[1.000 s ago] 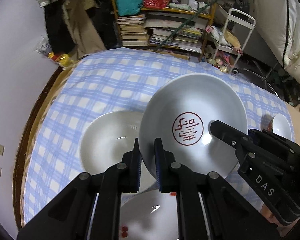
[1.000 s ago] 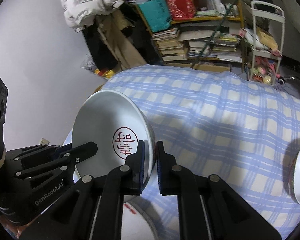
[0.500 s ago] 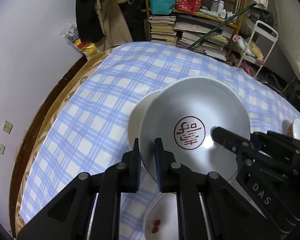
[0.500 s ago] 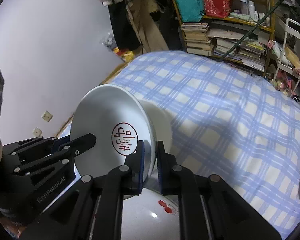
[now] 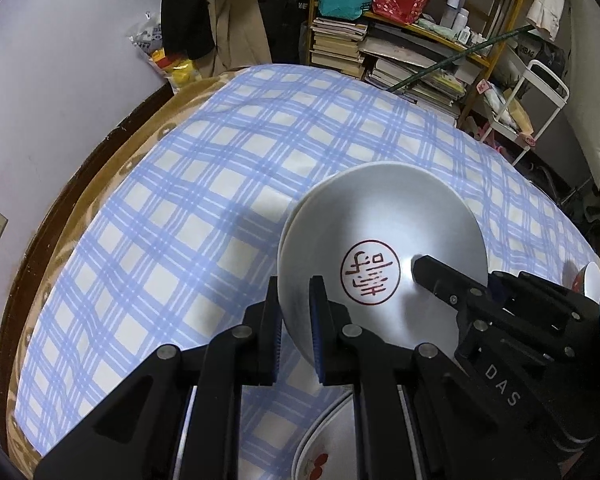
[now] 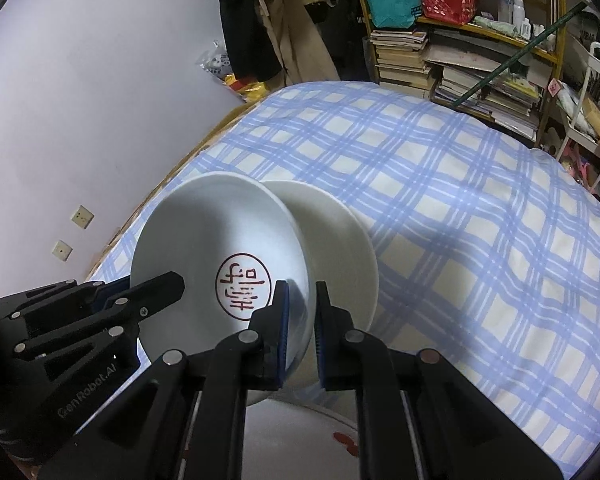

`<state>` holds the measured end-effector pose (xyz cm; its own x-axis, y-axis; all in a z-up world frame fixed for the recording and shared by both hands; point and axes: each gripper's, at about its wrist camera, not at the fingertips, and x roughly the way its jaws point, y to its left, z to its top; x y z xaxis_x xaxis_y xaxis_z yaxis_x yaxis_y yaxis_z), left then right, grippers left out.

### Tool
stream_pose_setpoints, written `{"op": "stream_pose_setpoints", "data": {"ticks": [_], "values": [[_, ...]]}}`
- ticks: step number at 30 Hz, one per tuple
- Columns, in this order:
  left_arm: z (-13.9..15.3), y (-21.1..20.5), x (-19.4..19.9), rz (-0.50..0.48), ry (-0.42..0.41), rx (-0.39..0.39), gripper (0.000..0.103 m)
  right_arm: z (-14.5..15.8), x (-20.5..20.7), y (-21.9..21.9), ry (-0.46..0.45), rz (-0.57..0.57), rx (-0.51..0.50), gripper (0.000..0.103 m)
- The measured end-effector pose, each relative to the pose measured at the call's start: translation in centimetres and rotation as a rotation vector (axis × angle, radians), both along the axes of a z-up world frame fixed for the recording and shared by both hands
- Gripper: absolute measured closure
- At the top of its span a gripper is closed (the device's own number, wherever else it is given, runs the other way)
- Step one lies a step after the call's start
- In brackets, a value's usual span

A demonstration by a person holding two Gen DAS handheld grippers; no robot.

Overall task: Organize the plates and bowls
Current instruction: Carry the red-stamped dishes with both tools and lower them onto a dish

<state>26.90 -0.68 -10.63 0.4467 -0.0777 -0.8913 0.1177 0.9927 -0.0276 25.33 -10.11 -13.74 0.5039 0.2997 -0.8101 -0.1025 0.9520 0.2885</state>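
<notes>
A white bowl with a red seal mark (image 5: 380, 248) hangs tilted over the blue-checked table (image 5: 188, 208), held by both grippers. My left gripper (image 5: 294, 314) is shut on its near-left rim. My right gripper (image 6: 300, 314) is shut on the opposite rim of the same bowl (image 6: 220, 240). Directly beneath and behind it sits a plain white bowl (image 6: 340, 248) on the cloth; in the left wrist view only a thin edge of this plain bowl (image 5: 290, 220) shows. Whether the two bowls touch is unclear.
A white plate with red cherry marks (image 5: 320, 456) lies at the near table edge under the grippers. A small bowl (image 5: 592, 284) stands at the far right. Beyond the table are a crowded bookshelf (image 5: 400, 40), a white cart (image 5: 536, 92) and hanging clothes.
Both grippers have carried the marked bowl sideways and a little down, over the plain white bowl, which now shows far less in the left wrist view. The grips are unchanged.
</notes>
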Motion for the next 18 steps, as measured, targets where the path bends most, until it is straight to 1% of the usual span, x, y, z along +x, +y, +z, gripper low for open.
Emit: {"op": "stream_pose_setpoints", "data": {"ticks": [8,12,14,18], "values": [[0.3,-0.2,0.1,-0.004,-0.012,-0.001,0.09,0.4,0.0,-0.4,-0.016,-0.016,0.023,0.09],[0.4,-0.5,0.2,-0.019,-0.009,-0.047,0.09,1.4,-0.2,-0.8,-0.046,-0.022,0.007,0.09],[0.0,-0.8,0.4,-0.024,0.0,-0.045,0.09,1.4,-0.1,-1.1,-0.05,-0.029,0.001,0.09],[-1.4,-1.5,0.5,-0.03,0.034,-0.025,0.09,0.4,0.1,-2.0,-0.016,-0.046,0.03,0.09]]}}
